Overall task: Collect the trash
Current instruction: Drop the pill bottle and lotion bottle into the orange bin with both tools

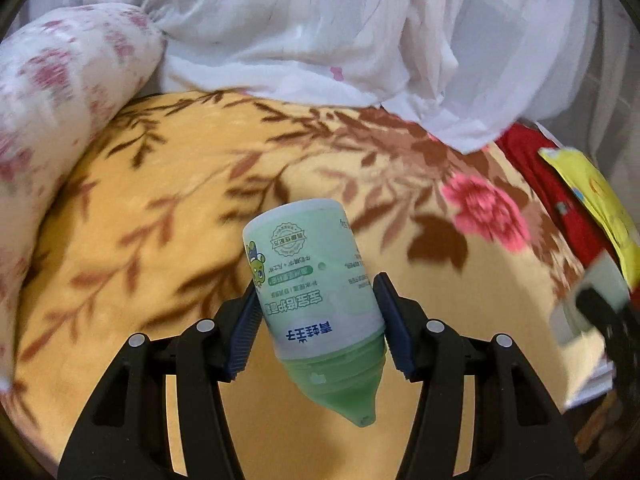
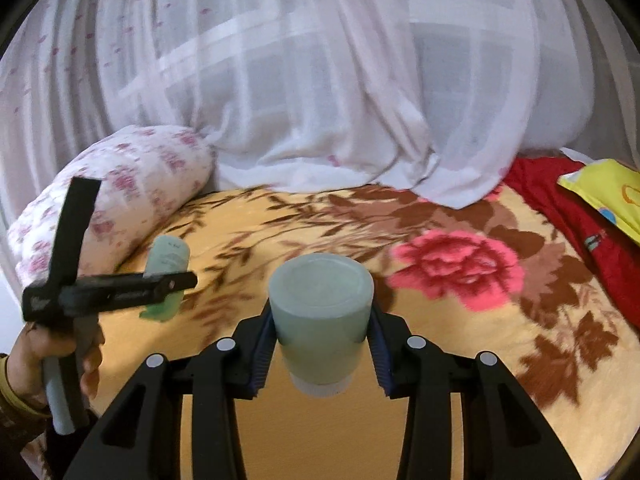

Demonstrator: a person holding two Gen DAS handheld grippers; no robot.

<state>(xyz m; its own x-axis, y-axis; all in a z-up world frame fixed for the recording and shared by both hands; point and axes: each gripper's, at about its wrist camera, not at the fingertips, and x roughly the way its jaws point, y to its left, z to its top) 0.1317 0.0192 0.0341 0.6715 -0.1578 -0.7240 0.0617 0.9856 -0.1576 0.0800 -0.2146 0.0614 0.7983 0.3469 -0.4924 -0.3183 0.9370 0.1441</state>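
My left gripper (image 1: 318, 328) is shut on a pale green bottle (image 1: 316, 280) with printed Chinese text, held upside down with its green cap pointing toward the camera, above a yellow floral blanket (image 1: 160, 208). My right gripper (image 2: 320, 352) is shut on a plain pale grey-green bottle (image 2: 322, 316), base facing forward, white cap toward the camera. The right wrist view also shows the left gripper (image 2: 120, 288) from the side at the left, with its green bottle (image 2: 166, 264) sticking out.
A pink-flowered pillow (image 2: 120, 196) lies at the left. White curtains (image 2: 320, 80) drape onto the bed at the back. A red cloth (image 2: 576, 208) and a yellow packet (image 2: 608, 196) lie at the right. A hand (image 2: 52, 352) holds the left gripper's handle.
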